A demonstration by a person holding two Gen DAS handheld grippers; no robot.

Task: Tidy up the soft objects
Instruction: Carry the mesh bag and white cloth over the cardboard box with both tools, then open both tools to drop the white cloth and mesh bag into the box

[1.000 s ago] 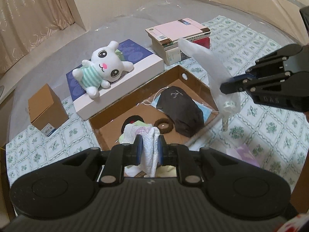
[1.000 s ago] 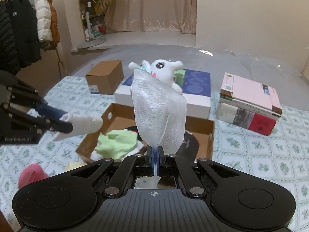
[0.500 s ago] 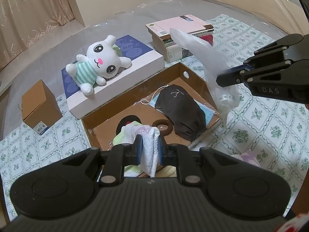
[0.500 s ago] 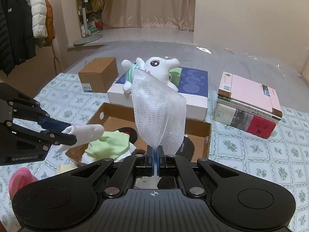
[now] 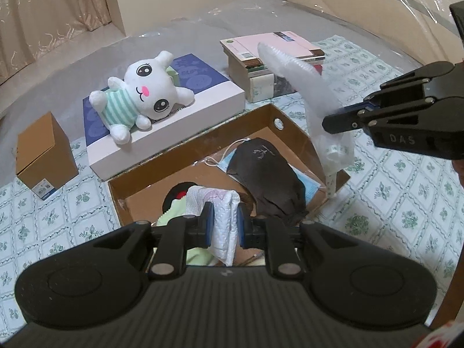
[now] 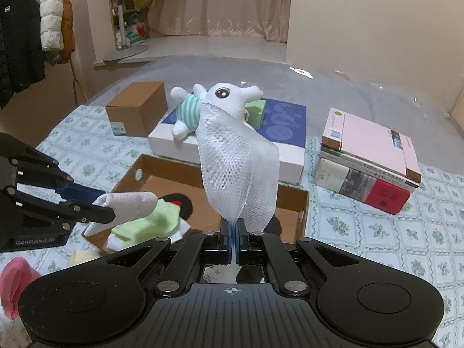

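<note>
Open-topped cardboard box [image 5: 293,129] crowded with soft items, white box [image 5: 174,121] hard behind it, book stack [image 6: 374,171] aside

Folded white cloth [image 5: 224,217] in left gripper [image 5: 224,227], over cardboard box [image 5: 185,156]

I'm looking into a home bedroom: coats [image 6: 32,23] hanging up, beige curtains [image 6: 220,3], a floral quilt [image 6: 377,232] underneath

White mesh cloth [image 6: 237,174] and folded white cloth [image 5: 224,223] held above cardboard box [image 5: 139,182].
</note>
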